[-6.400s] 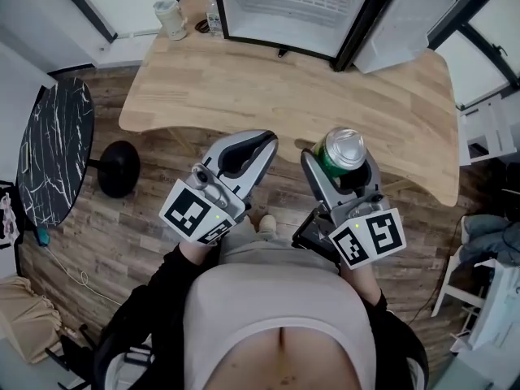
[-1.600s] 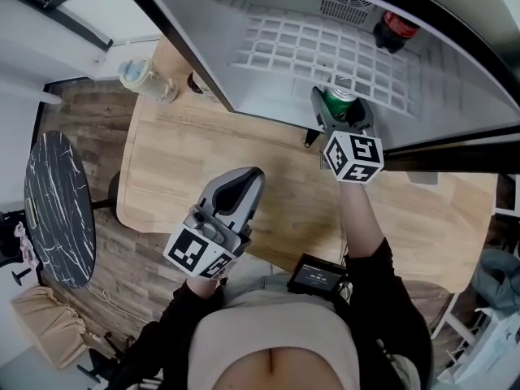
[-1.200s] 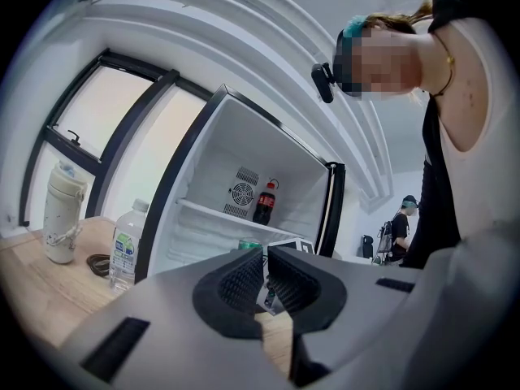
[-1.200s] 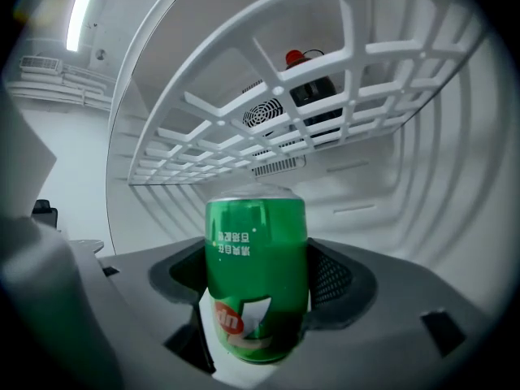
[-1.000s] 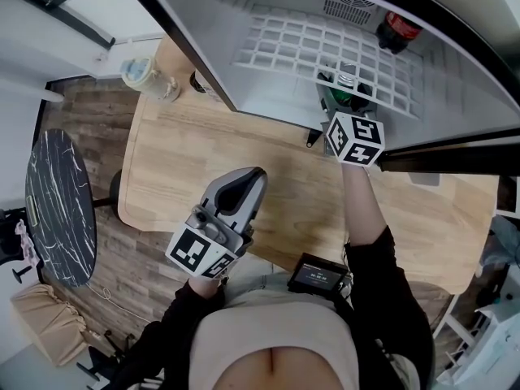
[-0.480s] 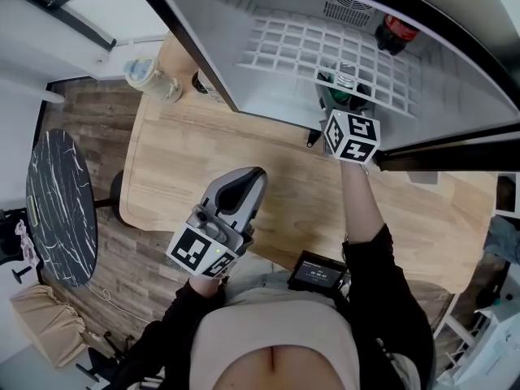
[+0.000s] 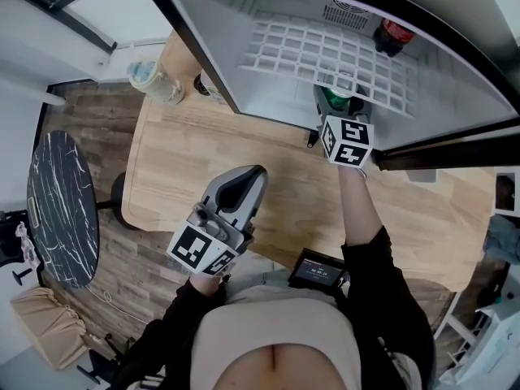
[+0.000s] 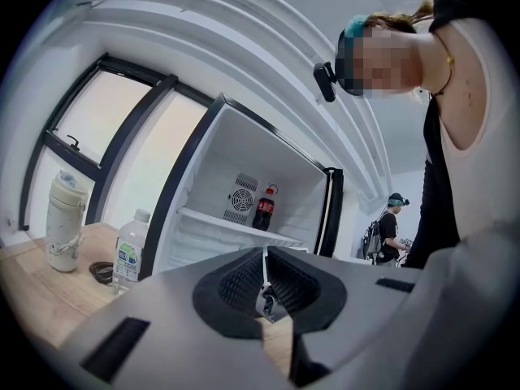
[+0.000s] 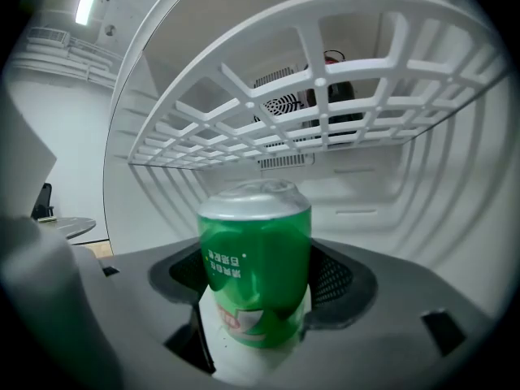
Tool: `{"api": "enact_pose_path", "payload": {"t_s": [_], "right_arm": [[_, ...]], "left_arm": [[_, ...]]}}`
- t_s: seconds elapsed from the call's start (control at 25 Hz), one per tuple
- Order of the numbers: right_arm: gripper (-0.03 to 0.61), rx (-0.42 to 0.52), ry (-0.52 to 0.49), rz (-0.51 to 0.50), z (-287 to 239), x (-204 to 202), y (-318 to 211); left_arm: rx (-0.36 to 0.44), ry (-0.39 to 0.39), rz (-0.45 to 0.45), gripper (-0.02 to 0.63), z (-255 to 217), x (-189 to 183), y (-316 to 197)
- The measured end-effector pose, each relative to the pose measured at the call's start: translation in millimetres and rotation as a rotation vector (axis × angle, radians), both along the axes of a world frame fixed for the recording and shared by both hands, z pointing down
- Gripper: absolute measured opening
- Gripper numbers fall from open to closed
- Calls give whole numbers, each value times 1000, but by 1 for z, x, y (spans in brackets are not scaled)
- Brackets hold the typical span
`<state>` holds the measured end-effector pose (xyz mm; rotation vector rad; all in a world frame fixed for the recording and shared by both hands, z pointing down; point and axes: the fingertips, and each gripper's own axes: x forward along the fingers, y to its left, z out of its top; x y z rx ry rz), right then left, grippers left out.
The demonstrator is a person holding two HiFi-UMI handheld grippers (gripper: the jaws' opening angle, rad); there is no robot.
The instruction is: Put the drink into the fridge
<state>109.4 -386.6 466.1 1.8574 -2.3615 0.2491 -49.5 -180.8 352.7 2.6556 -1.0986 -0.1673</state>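
Right tongs: we are gripping the green drink can by its sides, upright, low over the white floor of the fridge, near its front edge and beneath the wire shelf. Left tongs: we are holding these closed and empty above the tabletop, toward its near edge. A cola bottle is standing at the shelf's back edge.

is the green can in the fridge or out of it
In. The green can, between the jaws of the right gripper, stands under the white wire shelf with the walls of the fridge around it.
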Motion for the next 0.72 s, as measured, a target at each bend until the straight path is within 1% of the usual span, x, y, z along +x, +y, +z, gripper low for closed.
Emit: {"api": "enact_pose_path", "payload": {"t_s": [0.16, 0.36, 0.56, 0.72], "right_arm": [[356, -10, 8, 1, 1, -2, 0], [356, -43, -48, -8, 5, -2, 0], [356, -64, -70, -3, 5, -3, 0], [356, -100, -90, 20, 9, -1, 6]], "left_arm": [[5, 3, 0, 23, -2, -1, 3], [11, 2, 0, 23, -5, -4, 5], [19, 1, 6, 23, -11, -6, 10], [17, -7, 3, 23, -14, -9, 12]]}}
